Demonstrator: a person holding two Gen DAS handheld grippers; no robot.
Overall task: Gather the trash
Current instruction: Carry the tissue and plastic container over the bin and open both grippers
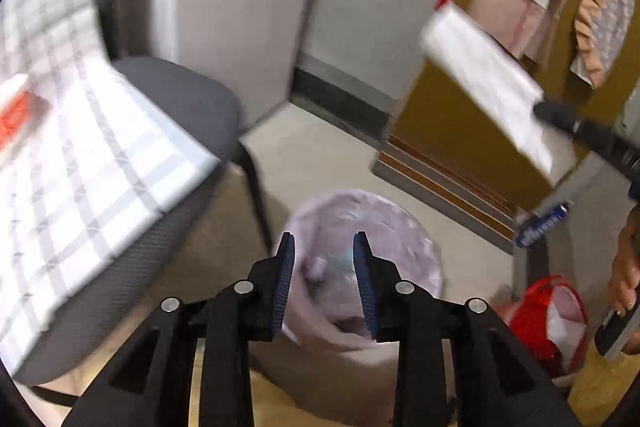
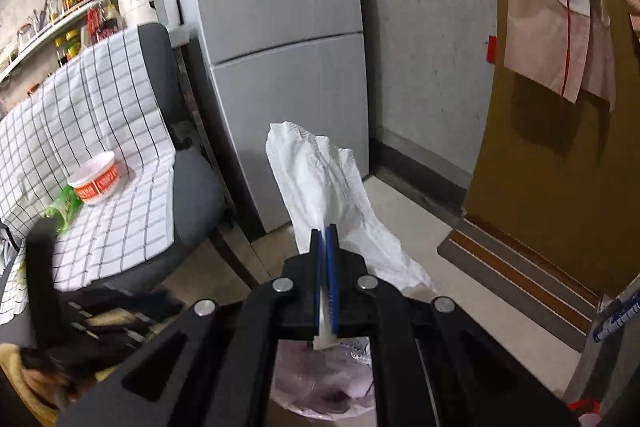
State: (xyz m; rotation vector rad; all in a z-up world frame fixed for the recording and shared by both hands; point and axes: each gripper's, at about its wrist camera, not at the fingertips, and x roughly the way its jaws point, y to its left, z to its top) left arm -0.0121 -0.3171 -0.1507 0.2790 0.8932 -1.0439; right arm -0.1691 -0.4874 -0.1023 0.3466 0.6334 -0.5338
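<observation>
My right gripper: jaws pressed together on the paper towel, pinched near its lower end, with a short tail sticking out below the pads.

My left gripper: jaws apart with nothing between them, pointing down at the bin. In the right wrist view its black frame shows only as a blur at the left edge.

Paper towel: hangs in the air from my right jaws, above and just in front of the bin's mouth. From the left wrist view it shows as a blurred white sheet up to the right.

How it should handle: light, soft and limp, I judge. It will flop and drift rather than drop straight, and thin paper tears if tugged, so a pinch on bunched folds holds best (the present hold looks sound).

Bin: lined with a pale bag, some rubbish already inside, standing on the floor beside the chair.

Still on the chair's checked cloth: a paper bowl, stiff but crushable and best taken by the rim, and a green bottle, probably smooth and slippery, so I would grip across its body.
</observation>
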